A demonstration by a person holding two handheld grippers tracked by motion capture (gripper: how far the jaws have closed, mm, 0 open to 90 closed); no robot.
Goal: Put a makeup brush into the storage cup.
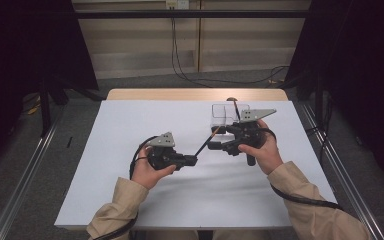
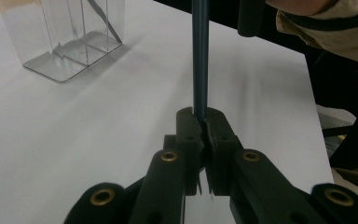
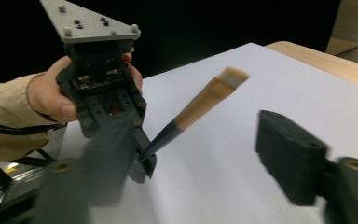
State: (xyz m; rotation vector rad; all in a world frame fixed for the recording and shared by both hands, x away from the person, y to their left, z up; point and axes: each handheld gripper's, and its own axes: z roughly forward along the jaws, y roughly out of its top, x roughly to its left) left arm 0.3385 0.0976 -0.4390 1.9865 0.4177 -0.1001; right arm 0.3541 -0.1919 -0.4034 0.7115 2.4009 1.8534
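We look down on a counter (image 1: 130, 200) covered with a plain white sheet, its far edge showing a strip of pale wood (image 1: 180, 94). Grey carpet floor (image 1: 80, 115) lies around it, with metal rails (image 1: 20, 190) running along both sides. Behind the counter we see a light wooden wall panel (image 1: 140, 45), and black cables (image 1: 180, 65) hang down it and trail across the floor. Dark curtains (image 1: 25, 45) close off the left and right. The light is soft and even, with faint shadows on the sheet.

Right claw (image 3: 191, 154) blurred; brush (image 2: 200, 56) tip beyond the top edge.
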